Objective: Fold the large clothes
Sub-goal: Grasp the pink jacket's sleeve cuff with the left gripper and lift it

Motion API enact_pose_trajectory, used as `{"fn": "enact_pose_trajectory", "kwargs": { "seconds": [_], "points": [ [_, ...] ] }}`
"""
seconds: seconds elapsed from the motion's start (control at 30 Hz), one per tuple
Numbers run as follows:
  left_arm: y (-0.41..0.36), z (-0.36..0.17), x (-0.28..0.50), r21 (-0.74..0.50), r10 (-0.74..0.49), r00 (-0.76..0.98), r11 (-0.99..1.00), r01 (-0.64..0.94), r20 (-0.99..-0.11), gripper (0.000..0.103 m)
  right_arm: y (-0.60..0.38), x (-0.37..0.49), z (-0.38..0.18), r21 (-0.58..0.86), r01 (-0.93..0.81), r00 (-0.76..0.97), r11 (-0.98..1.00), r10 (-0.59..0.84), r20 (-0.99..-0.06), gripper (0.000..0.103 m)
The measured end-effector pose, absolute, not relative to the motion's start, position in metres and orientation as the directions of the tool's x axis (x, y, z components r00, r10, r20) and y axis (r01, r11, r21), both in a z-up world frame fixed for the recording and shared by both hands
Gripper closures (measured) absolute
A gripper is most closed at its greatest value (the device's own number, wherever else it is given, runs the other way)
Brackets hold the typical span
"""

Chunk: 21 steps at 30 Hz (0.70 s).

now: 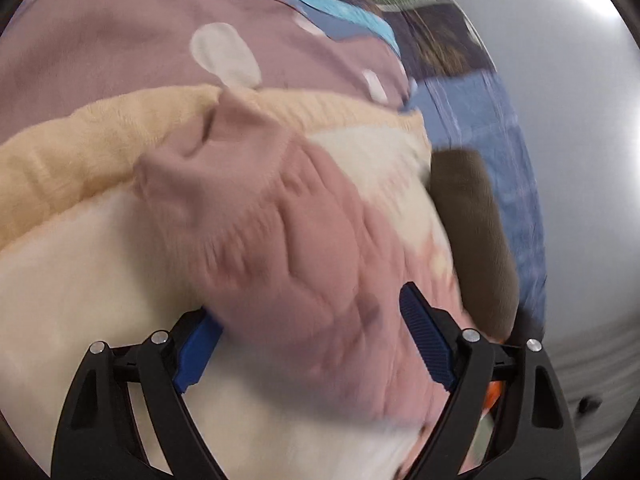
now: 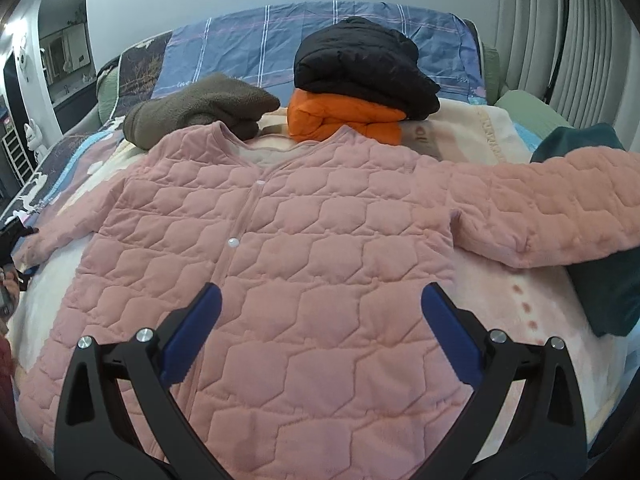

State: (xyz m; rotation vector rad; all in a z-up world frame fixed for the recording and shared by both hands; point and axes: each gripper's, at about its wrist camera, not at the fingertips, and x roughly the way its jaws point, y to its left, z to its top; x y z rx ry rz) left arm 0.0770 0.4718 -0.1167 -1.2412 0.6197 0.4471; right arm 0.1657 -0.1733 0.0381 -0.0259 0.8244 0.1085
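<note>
A pink quilted jacket lies spread flat, front up, on a cream blanket covering the bed, its snap placket closed and running down the middle, collar toward the far end. One sleeve stretches out sideways to the right of the right wrist view, its end resting over a dark teal garment; the other sleeve reaches toward the left edge of the bed. The right tongs hover over the lower body of the jacket with their blue pads wide apart and nothing between them. The left tongs are at the end of the left sleeve: in the blurred left wrist view the sleeve cuff runs between the two blue pads, which stand apart on either side of it, and whether they press the fabric cannot be told. Beyond the collar sits a folded brown fleece, just beside a folded orange puffer jacket that carries a folded black puffer jacket on top. Behind these lies a blue plaid pillow against the grey wall, and a patterned bedspread in mauve and blue shows past the blanket's ribbed yellow edge
</note>
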Motion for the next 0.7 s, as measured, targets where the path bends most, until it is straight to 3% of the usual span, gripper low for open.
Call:
{"fn": "enact_pose_trajectory", "kwargs": {
  "seconds": [0.03, 0.1, 0.2, 0.37, 0.57, 0.7],
  "points": [
    [0.475, -0.116, 0.079, -0.735, 0.000, 0.763, 0.267, -0.623, -0.646, 0.049, -0.173, 0.167, 0.037, 0.010, -0.106, 0.675, 0.994, 0.079, -0.733, 0.002],
    [0.478, -0.107, 0.090, -0.718, 0.019, 0.759, 0.309, -0.624, -0.651, 0.081, -0.173, 0.173, 0.035, -0.013, -0.105, 0.680, 0.994, 0.062, -0.730, 0.002],
    [0.467, -0.067, 0.106, -0.687, 0.080, 0.766, 0.392, -0.612, -0.637, 0.085, -0.182, 0.181, 0.033, -0.026, -0.088, 0.685, 0.996, 0.042, -0.727, 0.002],
    [0.388, 0.048, 0.160, -0.608, 0.064, 0.863, 0.684, -0.404, -0.501, 0.086, -0.210, 0.187, 0.030, 0.028, -0.023, 0.689, 0.999, 0.036, -0.724, 0.002],
    [0.204, 0.147, 0.238, -0.444, -0.172, 0.899, 0.896, -0.027, -0.403, 0.086, -0.244, 0.181, 0.026, 0.064, 0.045, 0.694, 0.997, 0.015, -0.720, 0.002],
    [0.087, 0.146, 0.282, -0.427, -0.382, 0.826, 0.883, 0.195, -0.414, 0.086, -0.270, 0.171, 0.024, 0.074, 0.106, 0.694, 0.992, -0.021, -0.720, 0.002]
  ]
}}
